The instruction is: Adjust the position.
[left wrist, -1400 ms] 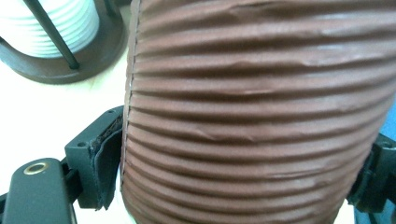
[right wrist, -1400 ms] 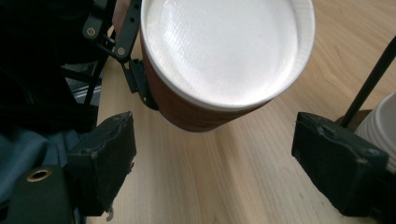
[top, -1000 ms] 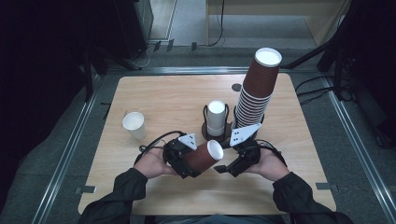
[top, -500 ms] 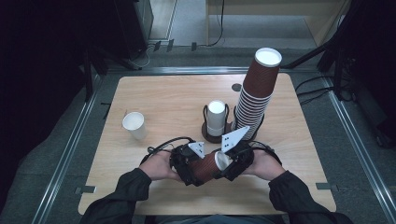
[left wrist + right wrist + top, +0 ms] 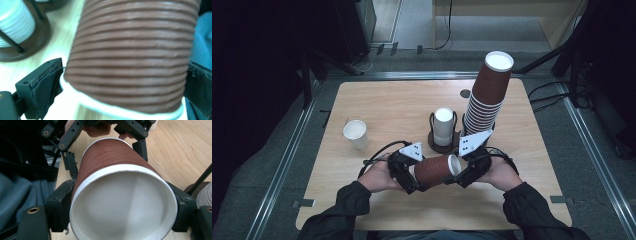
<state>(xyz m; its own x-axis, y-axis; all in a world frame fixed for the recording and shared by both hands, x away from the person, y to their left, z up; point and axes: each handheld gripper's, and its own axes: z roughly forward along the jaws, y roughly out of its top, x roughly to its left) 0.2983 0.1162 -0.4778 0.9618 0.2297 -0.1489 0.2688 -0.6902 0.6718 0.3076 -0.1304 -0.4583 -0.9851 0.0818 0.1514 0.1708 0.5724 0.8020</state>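
Two claws meet on one brown cup [image 5: 435, 170], lying sideways above the table [image 5: 387, 107]: right gripper [image 5: 460, 173] clamps its rim, while the left gripper [image 5: 412, 176], jaws just widened, flanks its base loosely. Handover underway; next, left backs away.

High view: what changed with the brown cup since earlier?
The brown cup swung from tilted to level. Right gripper fingers have just been closing on its rim; left gripper fingers have just been opening round its base. Cup stack and white cup stayed.
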